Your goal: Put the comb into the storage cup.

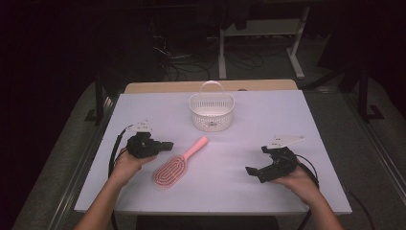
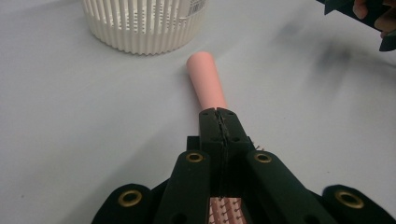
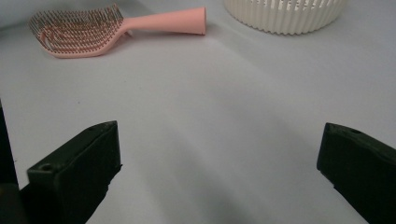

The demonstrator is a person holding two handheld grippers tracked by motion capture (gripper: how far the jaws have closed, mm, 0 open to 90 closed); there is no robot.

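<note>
A pink hairbrush lies bristles-up on the white table, its handle pointing toward a white slatted basket. My left gripper hovers just left of the handle with its jaws shut against each other and nothing between them. In the left gripper view the closed tips sit over the brush, and the pink handle runs on toward the basket. My right gripper stands open at the table's right, empty. It looks across at the hairbrush and the basket.
The basket has a thin hoop handle and stands at the back middle of the table. A wooden edge runs behind the table. Desk legs and cables lie on the dark floor beyond. The right hand's gripper shows in a corner of the left gripper view.
</note>
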